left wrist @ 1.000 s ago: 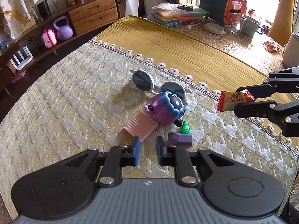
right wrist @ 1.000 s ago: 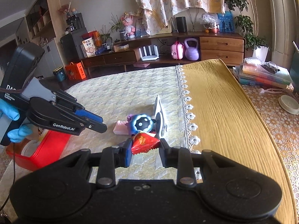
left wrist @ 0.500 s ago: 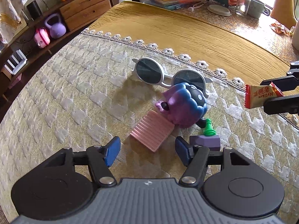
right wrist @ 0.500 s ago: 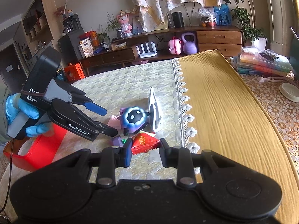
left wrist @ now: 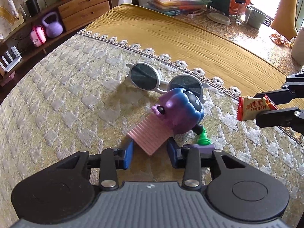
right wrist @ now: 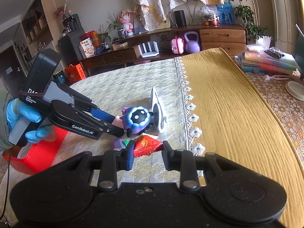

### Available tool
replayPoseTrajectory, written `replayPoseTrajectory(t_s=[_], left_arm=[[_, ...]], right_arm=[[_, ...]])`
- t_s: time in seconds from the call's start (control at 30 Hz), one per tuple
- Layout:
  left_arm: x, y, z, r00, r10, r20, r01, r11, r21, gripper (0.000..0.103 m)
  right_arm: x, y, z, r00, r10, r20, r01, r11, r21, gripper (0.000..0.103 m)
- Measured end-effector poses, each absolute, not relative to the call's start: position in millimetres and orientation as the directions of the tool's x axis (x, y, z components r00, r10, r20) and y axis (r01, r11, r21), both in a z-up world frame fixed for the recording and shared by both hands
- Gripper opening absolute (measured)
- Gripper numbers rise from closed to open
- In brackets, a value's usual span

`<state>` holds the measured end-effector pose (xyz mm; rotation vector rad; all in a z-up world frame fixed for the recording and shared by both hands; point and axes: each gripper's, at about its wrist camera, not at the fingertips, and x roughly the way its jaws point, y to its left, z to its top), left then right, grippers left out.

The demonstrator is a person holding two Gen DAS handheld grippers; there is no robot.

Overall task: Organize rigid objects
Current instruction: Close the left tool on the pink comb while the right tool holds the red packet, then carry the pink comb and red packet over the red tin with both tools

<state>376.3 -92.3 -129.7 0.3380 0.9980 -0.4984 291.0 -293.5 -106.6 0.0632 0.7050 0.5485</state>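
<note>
A pink ribbed block (left wrist: 150, 136) lies on the quilted cloth against a purple-and-blue toy figure (left wrist: 182, 112). My left gripper (left wrist: 150, 152) is closing on the block, and its blue pads (left wrist: 128, 153) touch both sides of it. White round sunglasses (left wrist: 150, 77) stand behind the toy. A green pawn (left wrist: 203, 138) and a small purple block (left wrist: 199, 148) sit just right of my left gripper. My right gripper (right wrist: 147, 153) is shut on a red snack packet (right wrist: 147, 145) and hovers over the cloth to the right of the pile; the packet (left wrist: 252, 108) also shows in the left wrist view.
A red bin (right wrist: 32, 157) stands at the table's left edge under a blue-gloved hand (right wrist: 17, 114). A yellow runner (right wrist: 228, 114) covers the table's right half. Books (left wrist: 176, 1), a glass (left wrist: 244, 15) and a mug (left wrist: 257, 17) stand at the far end.
My left gripper dropped toward the pile, opened wide, then closed around the pink ribbed block. The right gripper stayed in place with the red packet.
</note>
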Motion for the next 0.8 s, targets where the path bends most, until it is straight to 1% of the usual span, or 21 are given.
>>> replayPoseTrajectory(t_s=[0.1, 0.27, 0.33, 0.37, 0.4, 0.53, 0.8], left_arm=[[374, -93, -128, 0.45, -0.237, -0.861, 0.536, 0.843, 0.049, 0.03], [373, -93, -127, 0.44, -0.23, -0.868, 0.532, 0.845, 0.045, 0.031], [375, -94, -127, 0.43, -0.236, -0.871, 0.522, 0.852, 0.027, 0.042], [374, -95, -126, 0.433, -0.236, -0.87, 0.52, 0.854, 0.028, 0.056], [373, -98, -126, 0.443, -0.232, -0.866, 0.521, 0.853, 0.038, 0.065], [374, -109, -129, 0.461, -0.202, -0.864, 0.506, 0.86, 0.068, 0.065], [382, -115, -133, 0.48, -0.18, -0.859, 0.424, 0.904, 0.048, 0.067]], right_arm=[[290, -293, -106, 0.626, 0.5, -0.598, -0.46, 0.856, 0.235, 0.029], [288, -292, -104, 0.629, 0.504, -0.592, -0.464, 0.854, 0.235, 0.029], [288, -291, -104, 0.629, 0.505, -0.591, -0.462, 0.854, 0.239, 0.029], [288, -291, -104, 0.63, 0.505, -0.59, -0.462, 0.854, 0.238, 0.029], [288, -292, -104, 0.63, 0.505, -0.589, -0.463, 0.854, 0.237, 0.029], [286, -296, -105, 0.633, 0.503, -0.588, -0.457, 0.856, 0.24, 0.029], [286, -300, -110, 0.634, 0.505, -0.585, -0.445, 0.858, 0.259, 0.029]])
